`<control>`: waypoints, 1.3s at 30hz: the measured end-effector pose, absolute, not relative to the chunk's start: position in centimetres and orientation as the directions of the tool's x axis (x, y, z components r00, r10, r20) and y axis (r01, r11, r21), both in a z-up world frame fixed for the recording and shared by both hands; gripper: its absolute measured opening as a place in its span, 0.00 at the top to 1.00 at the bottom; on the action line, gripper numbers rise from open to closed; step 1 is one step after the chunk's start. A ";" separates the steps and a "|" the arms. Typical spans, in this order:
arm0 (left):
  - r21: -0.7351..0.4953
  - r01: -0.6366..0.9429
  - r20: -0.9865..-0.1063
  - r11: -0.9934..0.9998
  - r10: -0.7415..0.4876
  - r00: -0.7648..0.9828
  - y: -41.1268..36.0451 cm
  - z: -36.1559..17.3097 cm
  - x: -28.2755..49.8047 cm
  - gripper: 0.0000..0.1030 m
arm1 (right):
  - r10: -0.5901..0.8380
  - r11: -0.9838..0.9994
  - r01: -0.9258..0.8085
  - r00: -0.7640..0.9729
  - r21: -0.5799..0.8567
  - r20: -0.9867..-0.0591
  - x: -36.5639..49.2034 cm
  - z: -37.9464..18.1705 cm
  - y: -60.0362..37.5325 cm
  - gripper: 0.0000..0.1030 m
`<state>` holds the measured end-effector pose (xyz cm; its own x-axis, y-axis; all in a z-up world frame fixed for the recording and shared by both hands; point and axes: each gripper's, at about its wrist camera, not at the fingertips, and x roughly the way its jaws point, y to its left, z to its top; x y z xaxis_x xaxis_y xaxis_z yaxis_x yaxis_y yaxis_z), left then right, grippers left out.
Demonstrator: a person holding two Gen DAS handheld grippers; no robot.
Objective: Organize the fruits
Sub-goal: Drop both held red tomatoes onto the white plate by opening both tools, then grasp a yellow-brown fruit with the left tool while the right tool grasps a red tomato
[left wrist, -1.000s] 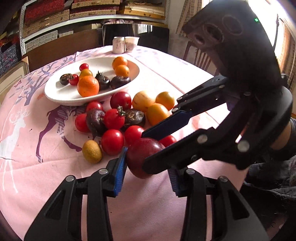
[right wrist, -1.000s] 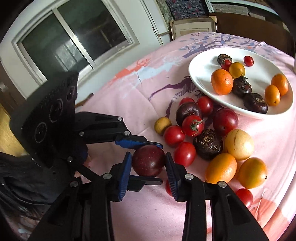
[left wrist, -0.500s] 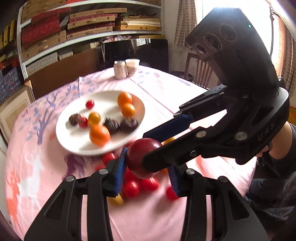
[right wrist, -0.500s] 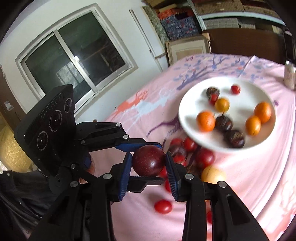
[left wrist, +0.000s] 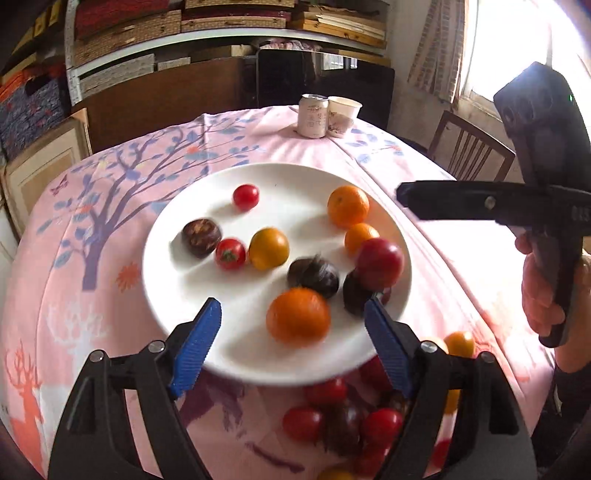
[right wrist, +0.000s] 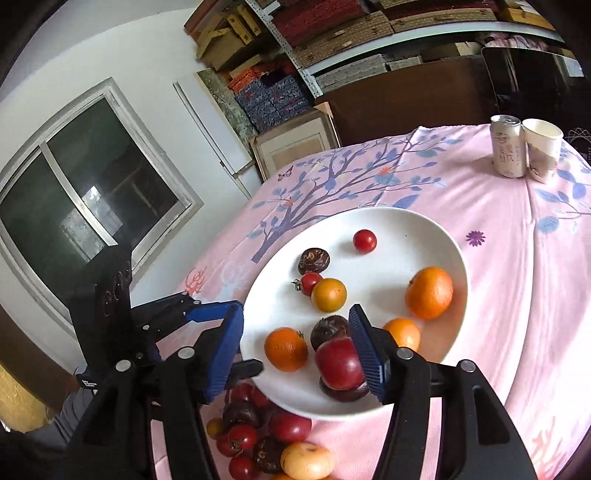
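Plum (right wrist: pixel 339 363) is seen on the white plate (right wrist: pixel 436 236), perched against a dark fruit (right wrist: pixel 341 391), touching one pad of the wide-spread right gripper (right wrist: pixel 295 350). Left gripper (left wrist: pixel 291 341) is spread wide, empty. Rolling off could be caused by withdrawal.

I'm working in a lived-in home dining room: a pink tree-print tablecloth (left wrist: pixel 122 236) fills mid-frame, a wooden chair (left wrist: pixel 471 147) sits at right, stacked storage shelves (left wrist: pixel 207 26) run along the top, a window (right wrist: pixel 81 192) at left.
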<state>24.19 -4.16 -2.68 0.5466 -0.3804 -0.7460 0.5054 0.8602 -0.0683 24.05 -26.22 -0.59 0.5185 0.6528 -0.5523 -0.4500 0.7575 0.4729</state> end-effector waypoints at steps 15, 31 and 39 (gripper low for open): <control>-0.005 0.470 -0.791 0.883 -0.292 0.539 -0.4 -8.3 12.7 0.23 | 0.494 0.865 -0.412 0.611 0.285 -0.619 9.7 -6.0 -28.4 0.32; 0.083 0.515 -0.803 0.853 -0.249 0.542 -2.6 -9.2 12.9 0.53 | 0.372 0.901 -0.410 0.555 0.144 -0.744 10.5 -8.5 -26.0 0.58; 0.048 0.545 -0.795 0.837 -0.298 0.528 -2.6 -9.0 12.7 0.74 | 0.407 0.893 -0.401 0.523 0.205 -0.749 10.8 -9.1 -26.6 0.72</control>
<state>12.68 -2.59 -9.00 0.5281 -0.2977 -0.7953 0.5447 0.8373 0.0483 10.75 -26.63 -9.12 0.5228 0.4070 -0.7490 -0.4010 0.8928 0.2053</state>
